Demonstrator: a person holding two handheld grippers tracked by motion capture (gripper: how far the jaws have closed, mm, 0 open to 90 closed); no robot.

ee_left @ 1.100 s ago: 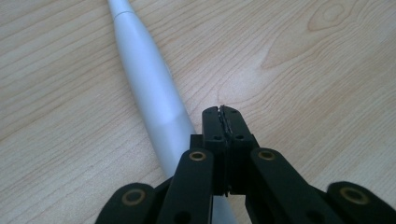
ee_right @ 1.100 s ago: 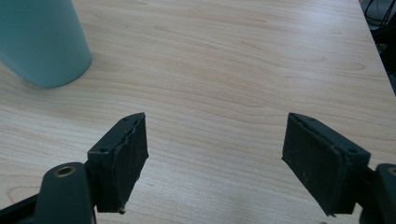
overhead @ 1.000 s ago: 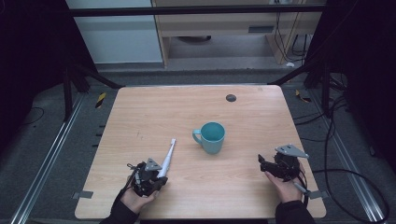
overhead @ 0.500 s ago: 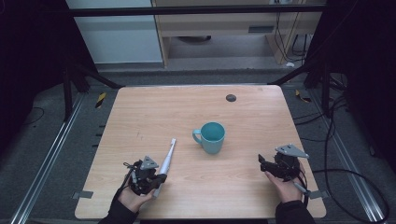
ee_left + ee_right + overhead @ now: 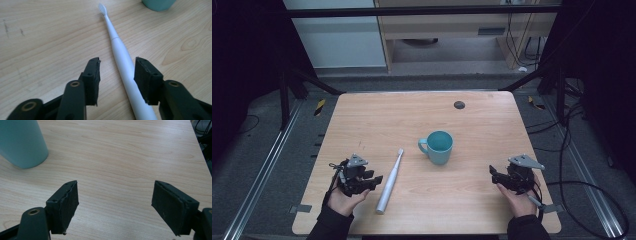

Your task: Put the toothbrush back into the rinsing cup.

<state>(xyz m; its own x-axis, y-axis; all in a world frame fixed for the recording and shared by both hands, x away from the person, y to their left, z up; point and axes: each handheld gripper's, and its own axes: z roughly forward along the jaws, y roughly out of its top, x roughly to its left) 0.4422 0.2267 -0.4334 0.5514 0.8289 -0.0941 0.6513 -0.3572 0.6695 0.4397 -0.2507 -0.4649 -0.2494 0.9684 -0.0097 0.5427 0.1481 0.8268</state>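
A white electric toothbrush (image 5: pixel 390 181) lies flat on the wooden table (image 5: pixel 382 115), bristles pointing away toward a teal mug (image 5: pixel 437 147). My left gripper (image 5: pixel 374 179) rests just left of the handle and is open. In the left gripper view the toothbrush (image 5: pixel 122 57) runs between the parted jaws, close to the right one, and the left gripper (image 5: pixel 117 63) grips nothing. The mug's base (image 5: pixel 157 3) shows at the top edge. My right gripper (image 5: pixel 493 174) sits near the front right and is open; in its own view the right gripper (image 5: pixel 115 187) has bare table between its jaws, with the mug (image 5: pixel 21 142) at left.
A small black round mark (image 5: pixel 459 104) lies near the table's far edge. The right table edge (image 5: pixel 200 150) is close to my right gripper, with cables on the floor beyond. Dark frame legs stand at the far corners.
The toothbrush, held tilted up in my left gripper a second ago, now lies flat on the table. The left gripper has opened and let it go. The right gripper has not moved.
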